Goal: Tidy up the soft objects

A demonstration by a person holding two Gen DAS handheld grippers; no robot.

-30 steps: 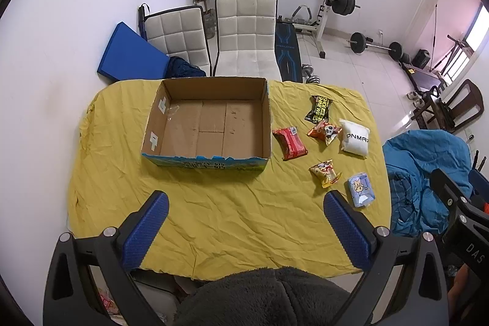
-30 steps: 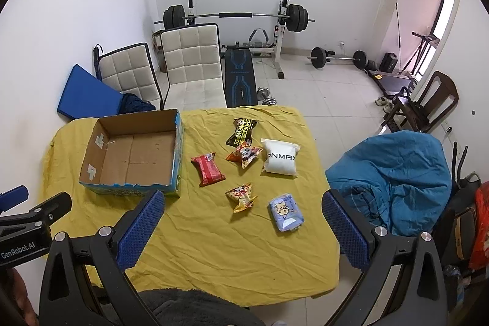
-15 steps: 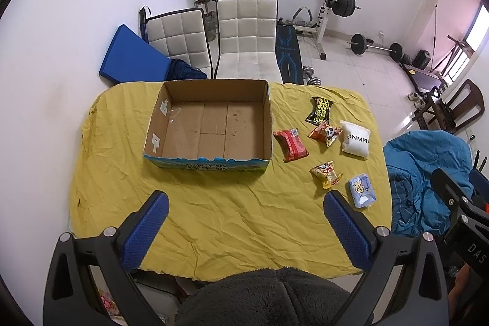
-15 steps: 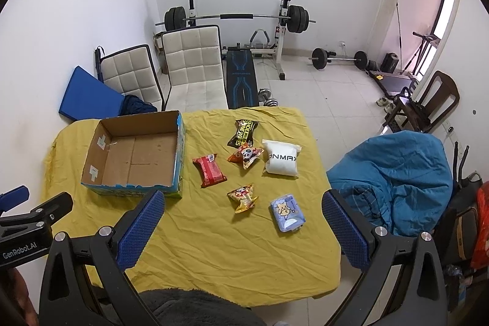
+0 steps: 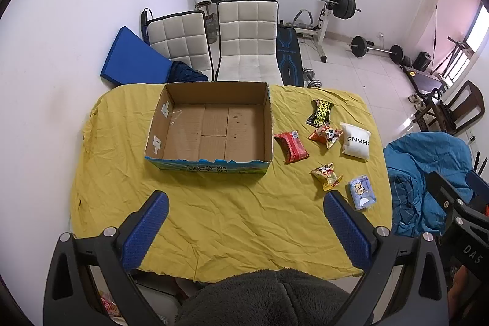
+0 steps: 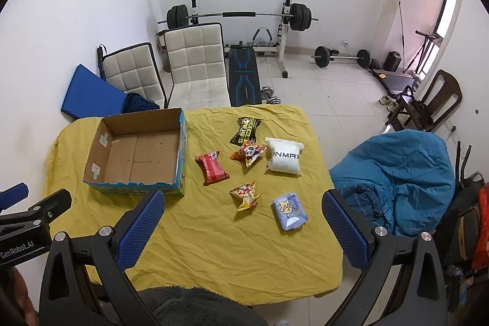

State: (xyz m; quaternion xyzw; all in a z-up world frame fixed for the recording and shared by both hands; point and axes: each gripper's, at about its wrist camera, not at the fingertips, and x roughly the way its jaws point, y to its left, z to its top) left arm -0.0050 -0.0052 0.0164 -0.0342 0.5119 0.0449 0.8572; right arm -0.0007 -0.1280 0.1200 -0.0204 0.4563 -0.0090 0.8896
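An open cardboard box [image 5: 211, 127] [image 6: 137, 152] stands empty on the left half of a table under a yellow cloth [image 5: 229, 219] [image 6: 229, 234]. Right of it lie several soft packs: a red pack [image 5: 291, 147] [image 6: 211, 167], a black-and-yellow pack [image 5: 319, 112] [image 6: 245, 130], an orange panda snack [image 5: 325, 136] [image 6: 249, 154], a white pouch [image 5: 356, 140] [image 6: 284, 159], a yellow snack [image 5: 326, 175] [image 6: 245, 195] and a pale blue tissue pack [image 5: 361, 192] [image 6: 289, 213]. My left gripper [image 5: 244, 206] and right gripper [image 6: 241, 205] hang open high above the near edge, holding nothing.
Two white chairs [image 5: 247, 42] and a blue mat [image 5: 134, 61] stand behind the table, a barbell rack [image 6: 238, 17] beyond them. A blue beanbag [image 6: 394, 173] sits close to the table's right side. A dark fleece sleeve [image 5: 269, 298] fills the bottom of both views.
Both views have drifted slightly, as the grippers shift a little over the near edge. Nothing on the table has moved; both grippers stay open.
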